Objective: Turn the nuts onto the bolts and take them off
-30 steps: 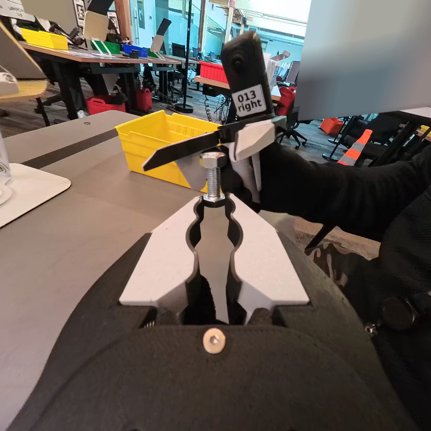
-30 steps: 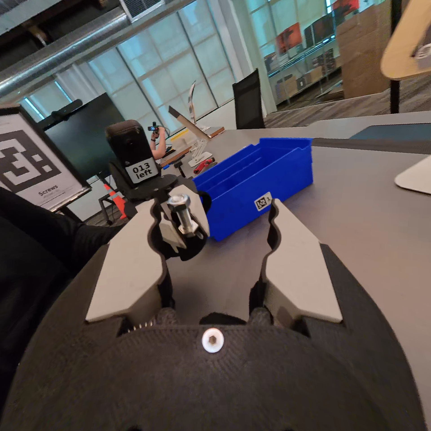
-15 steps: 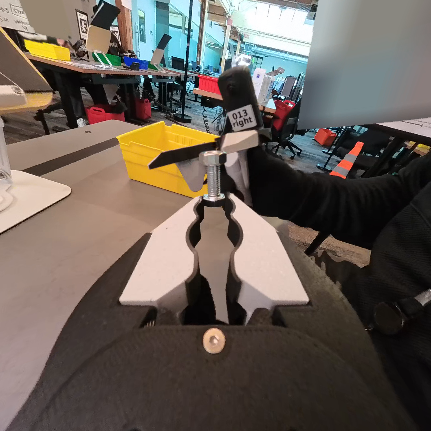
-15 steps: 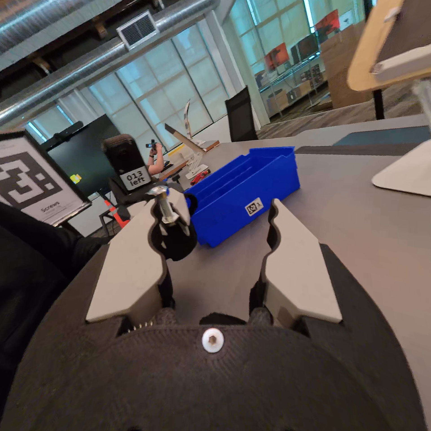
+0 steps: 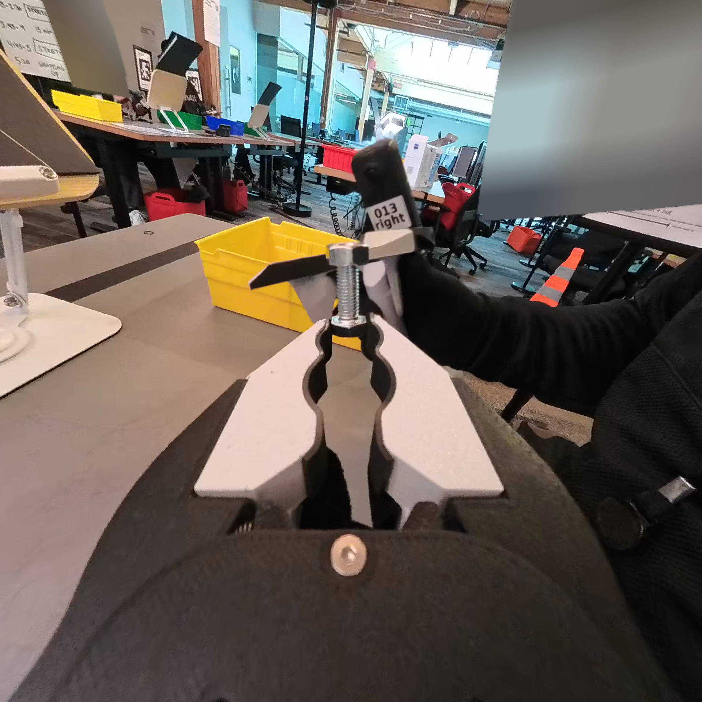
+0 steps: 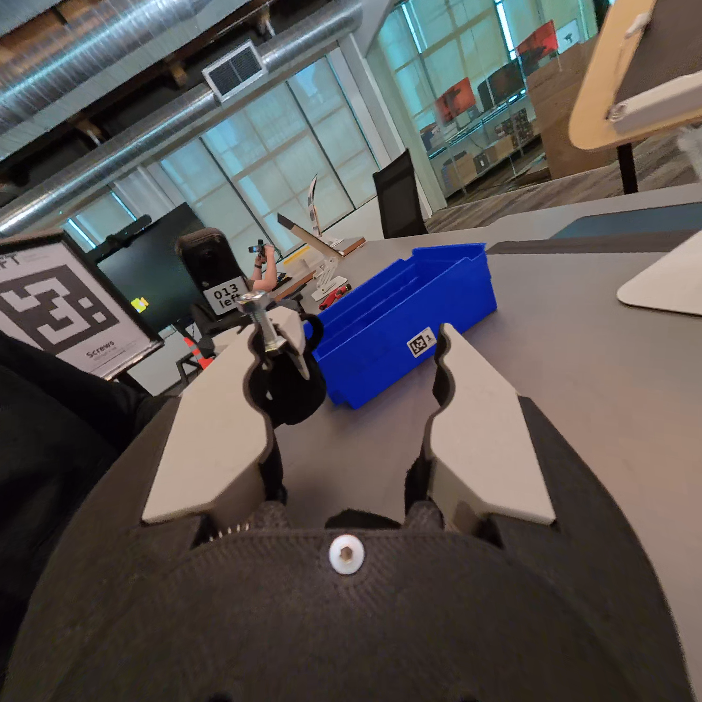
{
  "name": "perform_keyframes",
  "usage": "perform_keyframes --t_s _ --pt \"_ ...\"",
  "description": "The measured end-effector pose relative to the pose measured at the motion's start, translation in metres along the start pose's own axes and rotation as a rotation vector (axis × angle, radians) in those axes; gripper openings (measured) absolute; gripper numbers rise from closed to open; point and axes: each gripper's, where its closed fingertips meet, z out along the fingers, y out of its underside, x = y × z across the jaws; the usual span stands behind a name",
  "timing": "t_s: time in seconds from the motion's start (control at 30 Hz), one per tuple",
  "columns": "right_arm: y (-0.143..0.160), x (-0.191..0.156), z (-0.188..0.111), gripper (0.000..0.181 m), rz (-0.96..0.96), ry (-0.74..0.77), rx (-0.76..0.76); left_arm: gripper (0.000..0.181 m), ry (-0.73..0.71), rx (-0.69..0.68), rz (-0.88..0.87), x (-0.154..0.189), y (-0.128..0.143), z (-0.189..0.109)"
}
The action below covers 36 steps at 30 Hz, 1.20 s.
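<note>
My left gripper [image 5: 347, 326] is shut on a silver nut [image 5: 347, 322] at its fingertips. A silver bolt [image 5: 347, 288] stands upright in the nut, hex head on top. My right gripper [image 5: 305, 267], held by a black-gloved hand, is open beyond it, with one grey finger [image 5: 387, 243] level with the bolt head and touching or nearly touching it. In the right wrist view the right gripper [image 6: 349, 332] is open and empty. The bolt [image 6: 262, 319] and nut [image 6: 275, 343] stand at its left fingertip, held by the left gripper [image 6: 283, 353].
A yellow bin [image 5: 243, 273] stands on the grey table [image 5: 114, 399] behind the bolt. A blue bin [image 6: 418, 304] lies ahead of the right gripper. A white stand base [image 5: 57, 342] sits at the left, and shows at the right in the right wrist view [image 6: 664, 288]. A sign board [image 6: 57, 304] stands left. The white stand base [image 5: 57, 342] lies around 30 centimetres away from my right fingertips.
The right gripper has pulled back a little and tilted, staying open. Its finger now sits level with the bolt head. The left gripper keeps its hold on the nut.
</note>
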Motion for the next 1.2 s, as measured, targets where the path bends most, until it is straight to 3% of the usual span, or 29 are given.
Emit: perform_keyframes --t_s 0.23,0.5,0.77,1.03,1.2 --pt "0.005 -0.030 0.022 0.091 -0.053 -0.068 -0.033 0.016 0.023 -0.029 0.017 0.009 0.008 0.009" --pt "-0.001 0.000 0.001 0.087 0.016 0.003 0.008 0.016 0.016 -0.005 0.011 0.006 -0.001 0.003" --pt "0.004 -0.029 0.019 0.091 -0.045 -0.069 -0.027 0.016 0.028 -0.024 0.016 0.010 0.005 0.008" --pt "-0.002 -0.006 0.003 0.087 0.016 -0.020 0.014 0.016 0.017 -0.010 0.010 0.006 0.001 0.003" --pt "0.000 -0.022 0.010 0.089 -0.028 -0.058 -0.005 0.016 0.021 -0.022 0.011 0.007 0.004 0.006"
